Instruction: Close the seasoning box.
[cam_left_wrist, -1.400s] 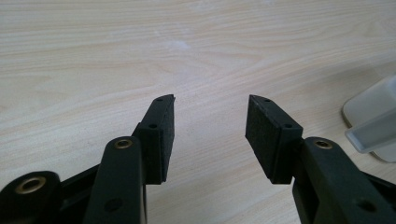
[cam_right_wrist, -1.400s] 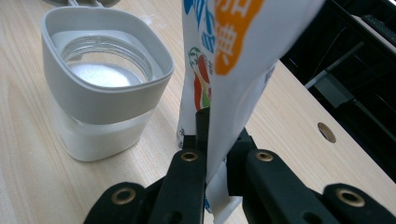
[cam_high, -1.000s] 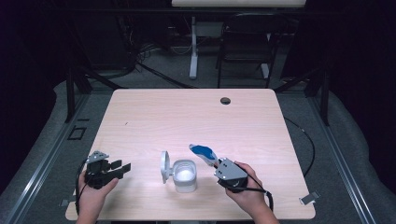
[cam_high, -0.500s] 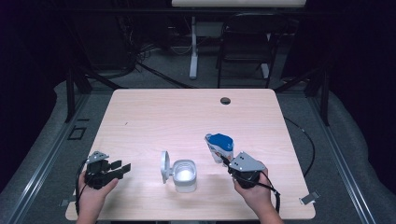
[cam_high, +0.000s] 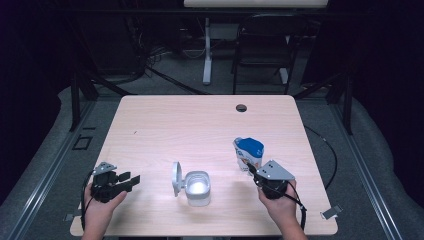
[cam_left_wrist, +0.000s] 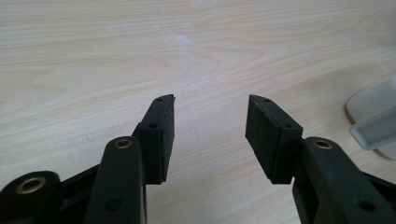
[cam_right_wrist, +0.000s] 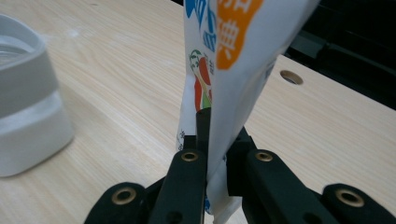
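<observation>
The right gripper (cam_high: 252, 171) pinched the snack pouch (cam_high: 248, 152); setting it down gently beside the open container (cam_high: 197, 187) seemed wise. The left gripper (cam_left_wrist: 210, 133) gaped empty.

- Pale wood worktop (cam_high: 165, 125) with rounded corners and a dark round cable hole (cam_high: 241, 107) near its far edge.
- White open-lidded container (cam_high: 197, 187) stands on it, well nearer than that hole, toward the front edge.

A pale wooden table (cam_high: 165, 125) stands on grey carpet (cam_high: 360, 150), a dark chair (cam_high: 262, 47) behind.
</observation>
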